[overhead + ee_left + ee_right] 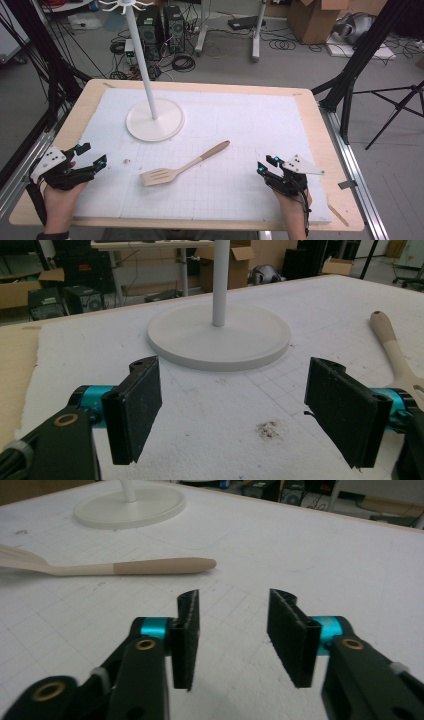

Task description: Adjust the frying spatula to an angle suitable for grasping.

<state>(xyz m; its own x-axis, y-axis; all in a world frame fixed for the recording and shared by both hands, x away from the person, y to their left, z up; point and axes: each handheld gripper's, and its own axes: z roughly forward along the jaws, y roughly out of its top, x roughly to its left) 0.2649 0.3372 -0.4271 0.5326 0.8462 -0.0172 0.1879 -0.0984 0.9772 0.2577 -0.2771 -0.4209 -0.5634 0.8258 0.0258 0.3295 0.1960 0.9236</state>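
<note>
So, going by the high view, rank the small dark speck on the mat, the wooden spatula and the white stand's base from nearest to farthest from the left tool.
From the left tool:
1. Dark speck, just to its right on the mat.
2. Wooden spatula, mid-mat, blade end closer.
3. White stand's base, toward the mat's far side.

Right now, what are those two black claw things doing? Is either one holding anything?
Left gripper: open wide, holding nothing.
Right gripper: open, nothing between its jaws; the wooden spatula lies free on the table.
</note>
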